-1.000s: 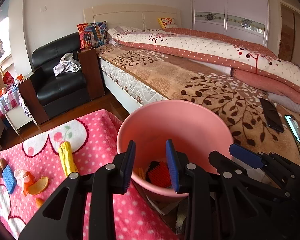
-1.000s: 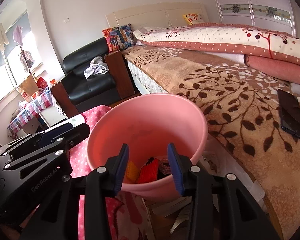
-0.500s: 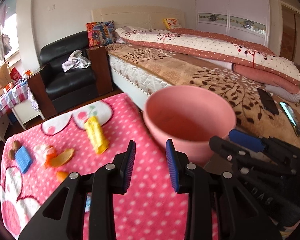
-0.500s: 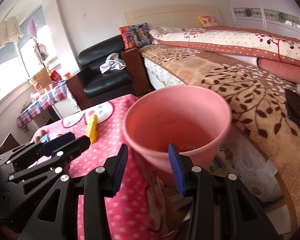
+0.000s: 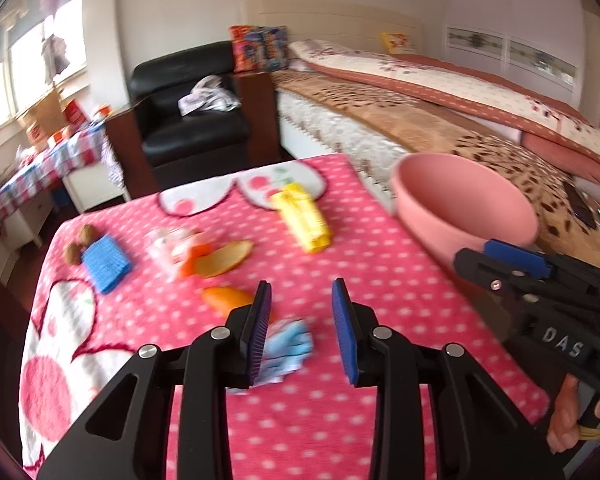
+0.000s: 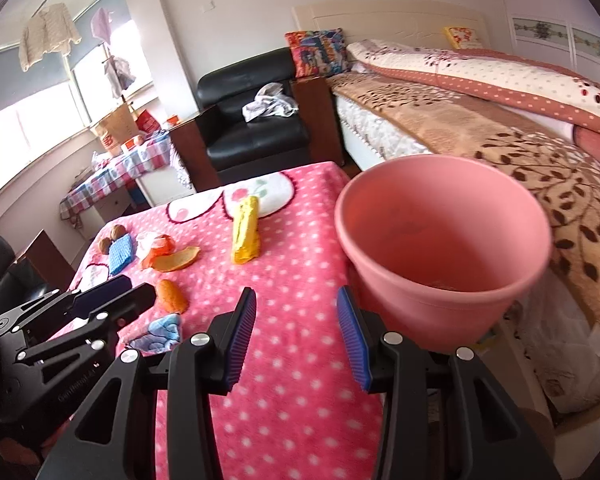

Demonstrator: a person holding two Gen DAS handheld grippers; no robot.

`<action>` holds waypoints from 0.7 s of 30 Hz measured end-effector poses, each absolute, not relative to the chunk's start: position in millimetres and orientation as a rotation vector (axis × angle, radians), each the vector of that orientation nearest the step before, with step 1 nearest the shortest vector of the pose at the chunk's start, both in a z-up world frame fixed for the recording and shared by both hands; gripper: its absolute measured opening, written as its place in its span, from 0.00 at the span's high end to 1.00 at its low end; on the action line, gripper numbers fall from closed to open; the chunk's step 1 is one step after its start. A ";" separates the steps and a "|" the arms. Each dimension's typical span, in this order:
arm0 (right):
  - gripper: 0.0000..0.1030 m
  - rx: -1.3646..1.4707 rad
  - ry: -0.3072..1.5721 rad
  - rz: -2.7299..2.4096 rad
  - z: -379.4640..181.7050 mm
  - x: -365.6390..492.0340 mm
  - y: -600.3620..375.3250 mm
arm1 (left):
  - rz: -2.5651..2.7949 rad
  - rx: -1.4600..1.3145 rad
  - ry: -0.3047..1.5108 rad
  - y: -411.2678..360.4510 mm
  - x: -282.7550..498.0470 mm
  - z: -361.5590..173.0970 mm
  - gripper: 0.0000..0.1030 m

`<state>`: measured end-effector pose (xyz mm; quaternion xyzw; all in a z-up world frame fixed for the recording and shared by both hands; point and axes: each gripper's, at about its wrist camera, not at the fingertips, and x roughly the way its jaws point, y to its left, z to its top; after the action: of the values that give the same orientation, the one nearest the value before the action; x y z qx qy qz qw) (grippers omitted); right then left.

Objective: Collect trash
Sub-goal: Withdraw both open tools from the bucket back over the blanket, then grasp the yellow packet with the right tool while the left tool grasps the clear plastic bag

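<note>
A home bedroom: made bed (image 6: pixel 480 120), black armchair (image 6: pixel 256 120), wardrobe (image 5: pixel 512 40).

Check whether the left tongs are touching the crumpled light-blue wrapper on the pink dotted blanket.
Cannot tell. In the left wrist view the crumpled light-blue wrapper shows, blurred, beside one finger of the open left tongs; the right wrist view shows no plain contact or gap either.

Trash on table, bucket at right edge, bed behind.
Bucket (image 6: pixel 444 264) sits right of table (image 6: pixel 292 392). On table: wrapper (image 6: pixel 246 236) in the middle, peels (image 6: pixel 176 260) & sponge (image 6: pixel 120 254) to its left, crumpled paper (image 6: pixel 160 334) nearest. Armchair (image 6: pixel 256 128) & bed (image 6: pixel 480 128) behind.
</note>
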<state>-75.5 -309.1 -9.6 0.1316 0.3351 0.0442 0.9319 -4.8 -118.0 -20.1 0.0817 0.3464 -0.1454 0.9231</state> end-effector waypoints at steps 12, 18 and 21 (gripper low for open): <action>0.60 0.222 0.720 0.202 -15.0 -21.8 -267.5 | -0.107 0.057 0.748 -38.4 35.5 -29.3 0.70; 0.60 0.218 0.726 0.226 -18.2 0.9 -258.1 | -0.056 -0.035 0.770 -9.3 68.4 -25.2 0.70; 0.60 0.219 0.730 0.228 -20.4 11.2 -256.8 | -0.058 -0.079 0.795 -3.4 83.7 -25.6 0.70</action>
<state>11.2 -256.8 -20.4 0.1066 0.3552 0.1112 0.9220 83.7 -3.4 -25.6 -0.0384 0.3869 -0.0281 0.9209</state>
